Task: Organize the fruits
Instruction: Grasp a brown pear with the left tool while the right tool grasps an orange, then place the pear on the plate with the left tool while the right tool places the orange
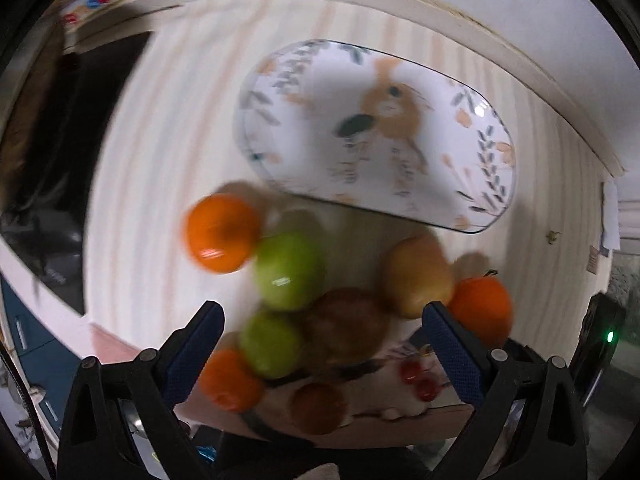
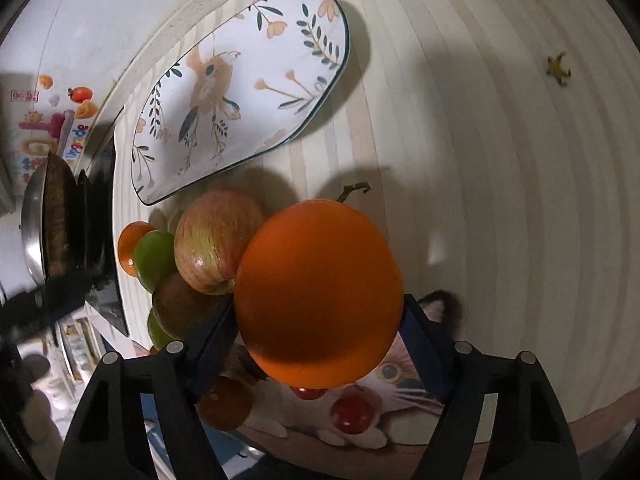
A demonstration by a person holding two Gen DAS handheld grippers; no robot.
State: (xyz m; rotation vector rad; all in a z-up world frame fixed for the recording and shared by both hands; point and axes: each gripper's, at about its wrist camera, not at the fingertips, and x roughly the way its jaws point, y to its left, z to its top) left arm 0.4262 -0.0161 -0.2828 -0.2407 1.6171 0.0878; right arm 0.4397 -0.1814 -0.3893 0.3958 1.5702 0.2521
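1. Right gripper (image 2: 320, 328): its jaws bracket a large orange (image 2: 318, 292), 1 pad at the fruit's 9 o'clock flank and 1 at its 3 o'clock flank. Both pads appear to meet the skin, so the tool is judged clamped on the orange. Firmness of the hold cannot be confirmed.

2. Left gripper (image 1: 324, 324): jaws stand wide apart and hold nothing. A brown fruit (image 1: 346, 328) and a green apple (image 1: 274, 344) lie in the gap, touched by neither pad. This view is motion-blurred.

3. Location of the fruit: the pile sits on a pale striped table (image 2: 500, 200), just below an oval plate (image 2: 240, 92) painted with a bird and leaves. The plate is bare.

4. Pile contents in the right wrist view: a red-green apple (image 2: 218, 240) touches the orange at its 9 o'clock side. A second green apple (image 2: 154, 260) and a small orange (image 2: 130, 248) lie further out at 9 o'clock.

5. Governing relation: from the held orange, the plate lies at 11 o'clock, near, past the red-green apple. Its long axis runs from 7 o'clock to 1 o'clock in the right wrist view. The right hand is the 1 loaded; the left hand is nearer the remaining pile.

6. Judgement: the next move calls for a lift clear of the neighbouring apple, then a carry toward 11 o'clock. Risk: the apple may roll when the orange leaves it.
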